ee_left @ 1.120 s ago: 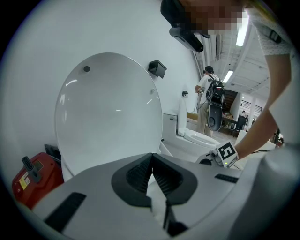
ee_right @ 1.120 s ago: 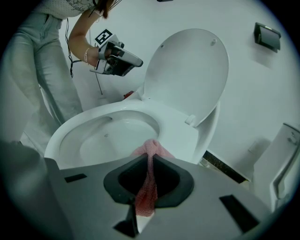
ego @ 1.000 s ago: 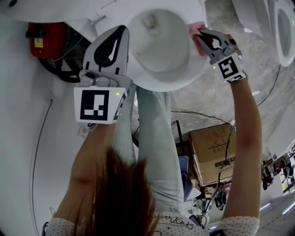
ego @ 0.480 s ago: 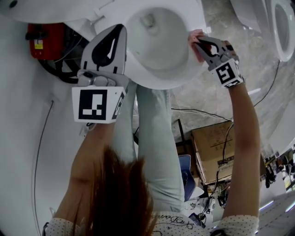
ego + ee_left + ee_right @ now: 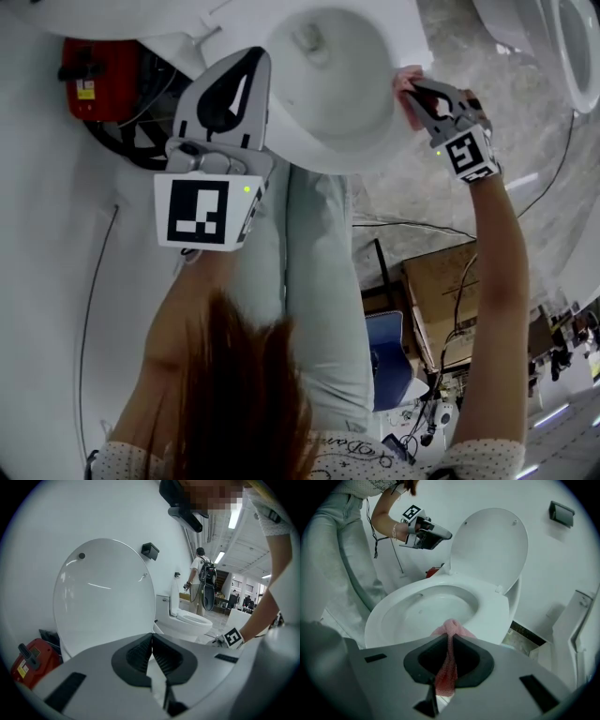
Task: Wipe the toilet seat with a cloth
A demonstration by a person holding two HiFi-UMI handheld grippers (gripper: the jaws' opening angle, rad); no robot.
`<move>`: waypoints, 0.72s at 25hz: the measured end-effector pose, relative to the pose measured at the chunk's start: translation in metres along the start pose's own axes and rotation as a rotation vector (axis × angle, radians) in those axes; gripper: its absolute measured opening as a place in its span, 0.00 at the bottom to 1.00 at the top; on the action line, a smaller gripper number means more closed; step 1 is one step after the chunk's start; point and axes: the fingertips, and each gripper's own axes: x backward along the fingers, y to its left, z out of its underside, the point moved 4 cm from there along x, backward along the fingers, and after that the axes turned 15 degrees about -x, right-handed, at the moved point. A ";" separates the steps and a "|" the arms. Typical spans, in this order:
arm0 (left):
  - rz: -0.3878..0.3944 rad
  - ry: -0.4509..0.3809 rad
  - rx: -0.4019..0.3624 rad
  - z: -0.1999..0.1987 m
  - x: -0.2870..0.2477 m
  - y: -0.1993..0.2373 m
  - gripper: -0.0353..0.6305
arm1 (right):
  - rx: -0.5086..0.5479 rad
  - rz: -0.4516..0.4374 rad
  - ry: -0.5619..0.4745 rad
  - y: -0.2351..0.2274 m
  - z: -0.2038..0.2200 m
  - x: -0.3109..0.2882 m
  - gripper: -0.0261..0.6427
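Right gripper view: right claw (image 5: pixel 449 641) grips the cloth (image 5: pixel 451 629) at the toilet seat (image 5: pixel 494 616); pressing it flat along the rim should wipe best.

White wall (image 5: pixel 117 513), grey marbled floor (image 5: pixel 450 192) — cardboard box (image 5: pixel 448 292), ceiling strip lights (image 5: pixel 233 520)

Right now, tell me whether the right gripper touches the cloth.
Touching. The right gripper view shows the right gripper clamped shut on the pink cloth.
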 end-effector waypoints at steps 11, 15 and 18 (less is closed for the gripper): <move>0.024 0.002 -0.005 0.007 0.023 -0.001 0.06 | -0.084 0.049 0.011 0.028 0.018 0.009 0.10; 0.028 0.002 -0.009 0.009 0.031 0.001 0.06 | -0.095 0.049 0.026 0.040 0.022 0.011 0.10; 0.028 -0.003 -0.011 0.008 0.036 0.003 0.06 | -0.122 0.050 0.028 0.050 0.026 0.012 0.10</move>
